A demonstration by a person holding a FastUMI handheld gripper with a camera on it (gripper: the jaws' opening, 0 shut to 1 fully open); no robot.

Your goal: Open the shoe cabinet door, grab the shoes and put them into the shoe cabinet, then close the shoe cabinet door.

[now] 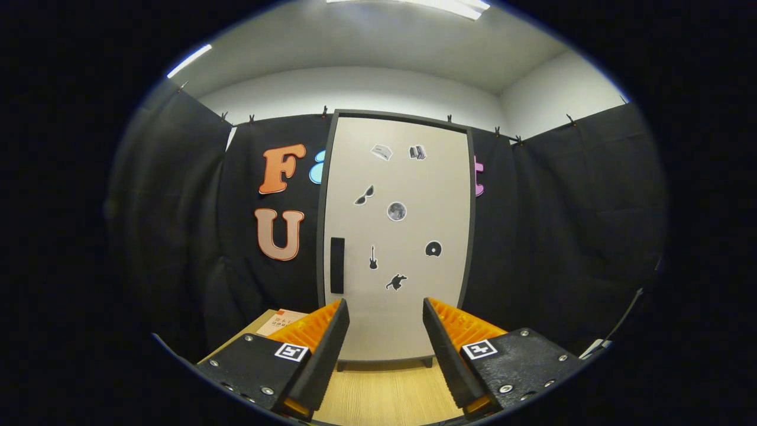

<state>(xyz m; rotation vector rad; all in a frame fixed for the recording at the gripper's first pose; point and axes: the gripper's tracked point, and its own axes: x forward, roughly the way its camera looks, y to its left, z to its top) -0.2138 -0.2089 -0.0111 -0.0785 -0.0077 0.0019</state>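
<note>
While we look forward along the hand-held gripper (384,331), its two fingers (322,349) stand wide apart with nothing between them, hovering over a pale wooden tabletop (384,396). Straight ahead, beyond the fingertips, we have the shoe cabinet (396,236) standing upright at the far end of the tabletop, in front of the black cloth wall. Its light door (414,319) is fully closed inside a dark frame, and we can see the cabinet's short feet resting on the wood. On the left side of the door sits a dark vertical handle (337,265), a little above and beyond the left finger. Small stickers (397,211) are scattered across the door. Off to the left, partly hidden behind the left finger, we spot a flat cardboard box (281,319) lying on the tabletop near the cabinet's left edge. Overhead, ceiling lights (455,6) glow against a white ceiling.
</note>
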